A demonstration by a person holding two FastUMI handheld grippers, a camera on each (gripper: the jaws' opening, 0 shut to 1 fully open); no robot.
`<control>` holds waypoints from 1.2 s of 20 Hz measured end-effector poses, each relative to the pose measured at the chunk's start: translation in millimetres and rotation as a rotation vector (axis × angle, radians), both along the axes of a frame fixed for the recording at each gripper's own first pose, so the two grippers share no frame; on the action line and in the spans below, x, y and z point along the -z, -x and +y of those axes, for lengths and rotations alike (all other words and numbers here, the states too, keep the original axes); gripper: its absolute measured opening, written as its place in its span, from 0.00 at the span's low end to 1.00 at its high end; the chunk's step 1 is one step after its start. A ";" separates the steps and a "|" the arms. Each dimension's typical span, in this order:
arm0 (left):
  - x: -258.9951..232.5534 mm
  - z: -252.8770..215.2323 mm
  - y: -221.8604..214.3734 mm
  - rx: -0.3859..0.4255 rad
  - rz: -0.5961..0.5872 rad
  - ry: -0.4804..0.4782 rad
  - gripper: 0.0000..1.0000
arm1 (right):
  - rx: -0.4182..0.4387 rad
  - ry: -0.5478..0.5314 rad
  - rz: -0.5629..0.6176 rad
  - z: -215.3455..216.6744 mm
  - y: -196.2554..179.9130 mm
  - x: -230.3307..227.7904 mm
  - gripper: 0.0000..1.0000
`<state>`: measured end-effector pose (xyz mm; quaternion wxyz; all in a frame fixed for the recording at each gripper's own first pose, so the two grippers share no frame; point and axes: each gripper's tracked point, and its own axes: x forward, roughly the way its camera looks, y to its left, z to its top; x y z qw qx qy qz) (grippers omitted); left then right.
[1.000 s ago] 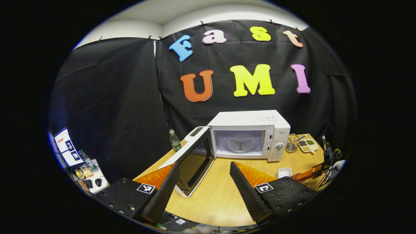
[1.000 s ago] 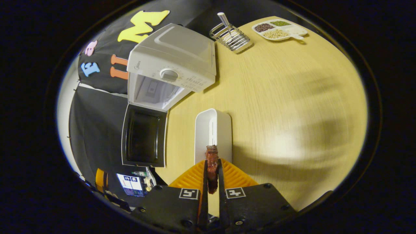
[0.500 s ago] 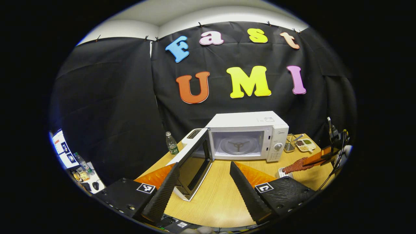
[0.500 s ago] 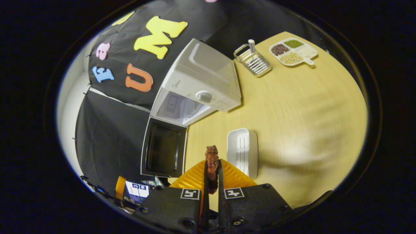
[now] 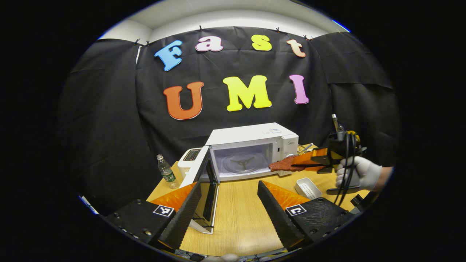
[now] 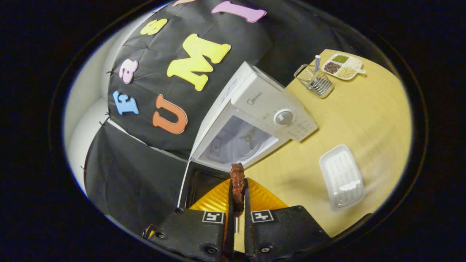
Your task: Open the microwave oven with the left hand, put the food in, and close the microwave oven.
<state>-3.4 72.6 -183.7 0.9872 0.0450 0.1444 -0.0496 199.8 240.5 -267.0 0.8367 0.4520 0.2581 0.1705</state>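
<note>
1. Here the right gripper (image 6: pixel 237 198) has its fingers closed tight on a reddish-brown strip of food (image 6: pixel 237 185), which sticks out past the fingertips; in the left gripper view the same food (image 5: pixel 287 165) juts from that gripper toward the microwave.
2. In the right gripper view the tip of the food lines up with the lower edge of the microwave (image 6: pixel 255 120) opening; how near it really is I cannot tell from there. In the left gripper view the food hangs just in front of the microwave's right front corner, above the tabletop (image 5: pixel 240 218) and outside the cavity.
3. The microwave door (image 5: pixel 205 182) stands wide open, swung out to the left, and the bare turntable ring (image 5: pixel 243 162) shows inside.
4. The left gripper (image 5: pixel 227 203) has its fingers spread well apart and holds nothing; it hovers low over the tabletop in front of the microwave, its left finger just beside the open door's edge.
5. A gloved hand (image 5: pixel 355 174) holds the right gripper's handle, at the right of the left gripper view.
6. A white ribbed tray (image 6: pixel 341 177) lies on the tabletop to the right of the microwave.
7. Farther back sit a wire rack (image 6: pixel 315 82) and a divided dish of beans (image 6: pixel 342 66).
8. A water bottle (image 5: pixel 165 171) stands at the tabletop's left edge, beside the microwave.
</note>
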 end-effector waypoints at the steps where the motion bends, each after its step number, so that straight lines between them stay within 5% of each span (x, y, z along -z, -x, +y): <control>1: 0.7 5.2 2.7 0.006 -0.003 0.003 0.95 | 0.031 -0.020 -0.013 17.7 -8.5 -0.3 0.06; 5: 11.4 20.4 15.7 0.013 -0.004 0.008 0.95 | 0.170 -0.100 -0.033 75.6 -51.4 14.3 0.14; 7: 18.0 30.1 22.3 0.006 -0.003 0.010 0.95 | 0.263 -0.112 -0.046 91.0 -76.3 25.7 0.05; 10: 22.0 45.3 29.0 -0.015 -0.007 0.021 0.95 | 0.378 -0.156 -0.044 106.8 -111.5 38.5 0.14; 14: 26.6 62.7 31.6 -0.057 -0.004 0.022 0.95 | 0.499 -0.152 -0.014 105.0 -155.1 64.1 0.05; 15: 27.7 66.3 32.2 -0.069 -0.003 0.021 0.95 | 0.541 -0.169 -0.009 101.5 -165.5 69.3 0.14; 23: 38.2 68.3 28.6 -0.081 0.010 0.005 0.95 | 0.530 -0.046 0.016 124.3 -211.4 108.0 0.14; 24: 37.2 68.5 27.7 -0.082 0.009 0.003 0.95 | 0.537 -0.050 0.005 121.7 -216.2 109.0 0.05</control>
